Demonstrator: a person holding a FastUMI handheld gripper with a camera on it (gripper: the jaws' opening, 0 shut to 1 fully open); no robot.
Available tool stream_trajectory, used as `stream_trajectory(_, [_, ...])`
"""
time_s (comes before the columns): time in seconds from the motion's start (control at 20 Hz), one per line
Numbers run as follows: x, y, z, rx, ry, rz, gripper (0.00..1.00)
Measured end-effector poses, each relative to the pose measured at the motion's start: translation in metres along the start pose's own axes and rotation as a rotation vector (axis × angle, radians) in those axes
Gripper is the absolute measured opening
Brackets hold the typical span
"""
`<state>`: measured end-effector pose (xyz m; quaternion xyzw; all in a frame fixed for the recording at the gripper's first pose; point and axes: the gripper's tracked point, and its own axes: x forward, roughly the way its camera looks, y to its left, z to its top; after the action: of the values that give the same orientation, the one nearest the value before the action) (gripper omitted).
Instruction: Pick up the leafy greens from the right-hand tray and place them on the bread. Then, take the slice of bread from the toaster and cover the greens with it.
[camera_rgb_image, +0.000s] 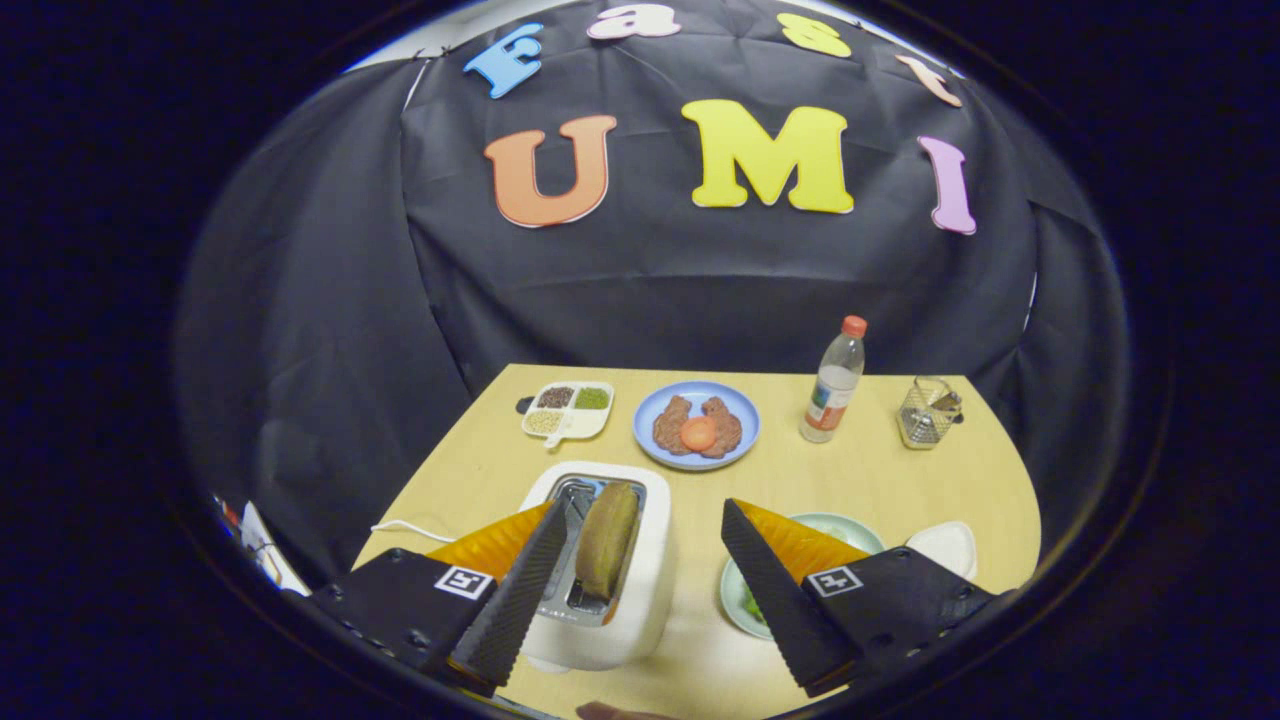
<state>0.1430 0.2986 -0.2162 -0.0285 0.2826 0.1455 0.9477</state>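
Fingers of the gripper (640, 600) stood spread wide, holding nothing, low in the frame. Between them, left of centre, a white toaster (600, 570) held a bread slice (607, 538). Behind the right finger, a pale green plate (840, 528) carried leafy greens (752, 606). Farther back at centre, a blue plate (697, 424) held meat and tomato, with a bottle (833, 384) to its right.

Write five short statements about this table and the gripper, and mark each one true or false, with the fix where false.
1. A slice of bread stands in the white toaster. True.
2. The gripper is shut on the bread. False: its fingers are spread open, holding nothing.
3. The blue plate holds meat with a tomato slice. True.
4. The bottle has a blue cap. False: the cap is red-orange.
5. A wire basket stands beside the bottle. True.
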Motion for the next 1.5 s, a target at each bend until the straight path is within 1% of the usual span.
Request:
stream_trajectory(0.1, [0.014,0.01,-0.01,0.021,0.038,-0.003,0.97])
stream_trajectory(0.15, [0.02,0.016,-0.013,0.027,0.052,-0.002,0.95])
stream_trajectory(0.2, [0.026,0.017,-0.016,0.027,0.071,-0.013,0.89])
stream_trajectory(0.25, [0.032,0.018,-0.018,0.032,0.089,-0.029,0.88])
stream_trajectory(0.4, [0.047,0.018,-0.026,0.049,0.144,-0.072,0.75])
stream_trajectory(0.5, [0.052,0.02,-0.027,0.049,0.165,-0.086,0.61])
stream_trajectory(0.6, [0.056,0.022,-0.028,0.043,0.178,-0.09,0.5])
stream_trajectory(0.65, [0.057,0.02,-0.028,0.035,0.188,-0.102,0.5])
stream_trajectory(0.7, [0.057,0.016,-0.03,0.034,0.201,-0.124,0.39])
stream_trajectory(0.75, [0.058,0.013,-0.032,0.035,0.219,-0.142,0.33])
stream_trajectory(0.85, [0.058,0.014,-0.034,0.054,0.237,-0.131,0.19])
stream_trajectory(0.95, [0.051,0.014,-0.03,0.055,0.237,-0.12,0.19])
stream_trajectory(1.0, [0.047,0.014,-0.027,0.061,0.233,-0.111,0.13])
stream_trajectory(1.2, [0.024,0.013,0.001,0.079,0.184,-0.074,0.13])
stream_trajectory(1.3, [0.01,0.012,0.014,0.11,0.163,-0.048,0.13])
stream_trajectory(1.5, [-0.012,-0.01,0.04,0.157,0.111,-0.029,0.13])
